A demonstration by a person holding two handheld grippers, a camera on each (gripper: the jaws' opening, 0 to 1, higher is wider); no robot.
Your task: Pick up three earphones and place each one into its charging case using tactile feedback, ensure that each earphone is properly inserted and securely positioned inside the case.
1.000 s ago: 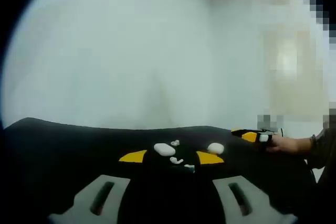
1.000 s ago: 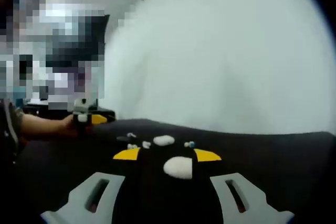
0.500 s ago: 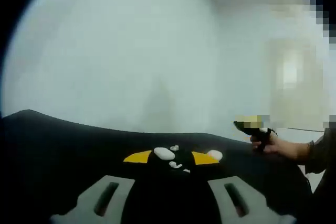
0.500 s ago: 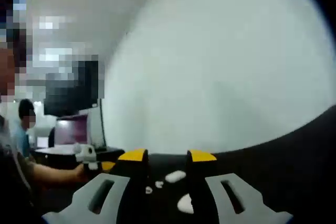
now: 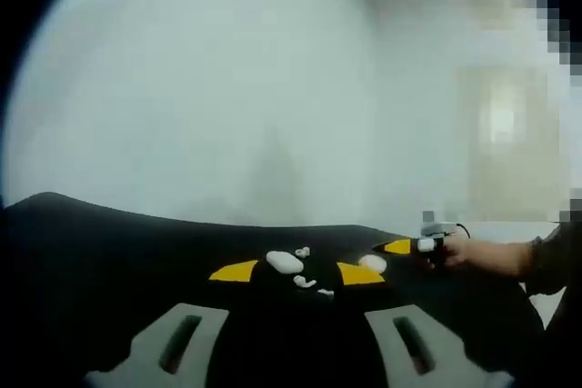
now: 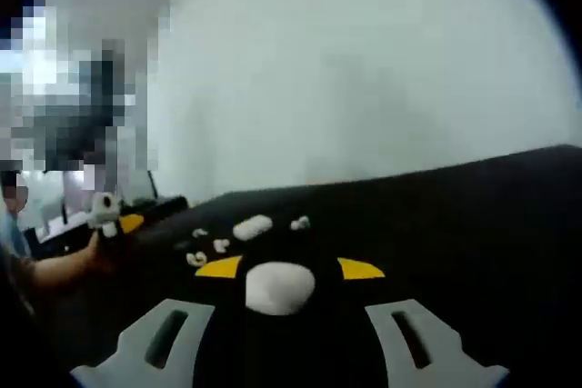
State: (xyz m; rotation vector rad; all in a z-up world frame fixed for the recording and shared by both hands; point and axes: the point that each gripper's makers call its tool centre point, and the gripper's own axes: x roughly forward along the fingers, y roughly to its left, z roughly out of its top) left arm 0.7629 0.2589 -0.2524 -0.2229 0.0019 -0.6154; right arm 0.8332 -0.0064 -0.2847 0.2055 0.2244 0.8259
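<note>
On the black table lie two white charging cases (image 5: 284, 262) (image 5: 371, 263), with small white earphones (image 5: 305, 281) scattered beside them. My left gripper (image 5: 297, 273) is open, its yellow-tipped jaws spread in front of these pieces. My right gripper (image 6: 290, 267) is also open, and a white case (image 6: 279, 285) lies on the table between its yellow tips. A second case (image 6: 253, 226) and loose earphones (image 6: 221, 244) (image 6: 299, 223) lie further off. The right gripper (image 5: 409, 246) also comes in from the right, held by a hand (image 5: 477, 253), low over the table.
The black table (image 5: 109, 252) ends against a pale wall (image 5: 227, 88). The left gripper (image 6: 114, 215) with a hand (image 6: 64, 265) comes in from the left. Blurred furniture stands at the far left behind it.
The right gripper has come back down to the table after being raised; its view has tilted, and the near white case now looks larger between its jaws. The left gripper has barely moved.
</note>
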